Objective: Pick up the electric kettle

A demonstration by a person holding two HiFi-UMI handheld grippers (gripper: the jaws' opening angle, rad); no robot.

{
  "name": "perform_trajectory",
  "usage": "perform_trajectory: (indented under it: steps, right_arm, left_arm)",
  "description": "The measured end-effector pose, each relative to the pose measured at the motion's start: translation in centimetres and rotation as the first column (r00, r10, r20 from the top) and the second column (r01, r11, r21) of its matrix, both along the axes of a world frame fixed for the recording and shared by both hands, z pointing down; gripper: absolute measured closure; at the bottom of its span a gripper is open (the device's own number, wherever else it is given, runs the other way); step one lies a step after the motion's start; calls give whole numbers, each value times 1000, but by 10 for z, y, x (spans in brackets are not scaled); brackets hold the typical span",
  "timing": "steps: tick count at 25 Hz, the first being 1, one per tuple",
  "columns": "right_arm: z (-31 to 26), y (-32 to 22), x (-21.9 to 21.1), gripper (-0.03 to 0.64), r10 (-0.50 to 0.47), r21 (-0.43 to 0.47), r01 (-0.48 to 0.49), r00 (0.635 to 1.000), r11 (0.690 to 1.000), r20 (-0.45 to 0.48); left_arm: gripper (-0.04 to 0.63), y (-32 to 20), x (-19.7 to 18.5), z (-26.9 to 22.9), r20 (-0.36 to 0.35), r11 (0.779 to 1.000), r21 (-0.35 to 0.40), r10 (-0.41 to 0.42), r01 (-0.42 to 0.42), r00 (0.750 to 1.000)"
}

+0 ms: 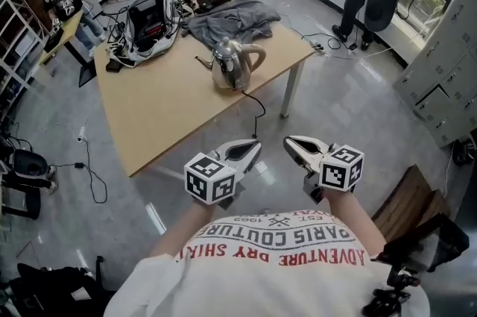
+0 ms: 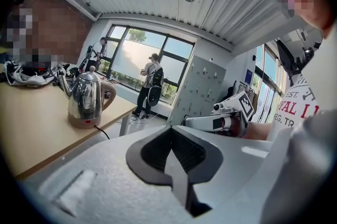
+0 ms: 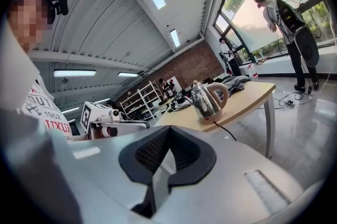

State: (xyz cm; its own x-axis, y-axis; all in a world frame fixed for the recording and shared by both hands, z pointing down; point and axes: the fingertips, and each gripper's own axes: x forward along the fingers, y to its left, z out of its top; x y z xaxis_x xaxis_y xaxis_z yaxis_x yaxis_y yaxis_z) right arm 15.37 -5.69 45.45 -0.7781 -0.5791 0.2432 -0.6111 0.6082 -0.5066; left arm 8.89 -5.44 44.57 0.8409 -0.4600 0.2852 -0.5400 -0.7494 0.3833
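Hovering near the person's chest, left claw (image 1: 253, 148) and right claw (image 1: 292, 145) were both shut tight, empty | electric kettle (image 1: 232, 63) stood upright mid-counter (image 1: 168, 110), well apart | grey cloth (image 1: 232, 17) lay just beyond.

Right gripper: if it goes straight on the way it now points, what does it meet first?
Probably the near edge of the table, beside the electric kettle, though depth is unclear.
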Motion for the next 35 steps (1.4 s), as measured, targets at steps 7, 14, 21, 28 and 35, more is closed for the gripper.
perform_trajectory:
  steps: [7, 14, 21, 28, 35]
  right_arm:
    - [-1, -19, 7, 618, -25, 16, 25, 1000, 1000, 18]
    - [15, -23, -7, 618, -62, -9, 62, 998, 998, 17]
    - [0, -53, -13, 618, -27, 27, 26, 999, 999, 25]
    - [-20, -98, -16, 618, -2, 82, 1, 1000, 997, 15]
    - [-19, -156, -14, 618, 75, 94, -77, 997, 993, 27]
  left_arm:
    - [595, -10, 1, 1, 22, 999, 3, -38, 38, 999]
    - [595, -13, -17, 15, 30, 996, -24, -81, 81, 996]
    - [595, -39, -44, 4, 22, 992, -7, -129, 129, 991]
    - [595, -90, -62, -18, -7, 987, 49, -152, 152, 988]
    - [595, -139, -75, -11, -14, 989, 42, -142, 143, 990]
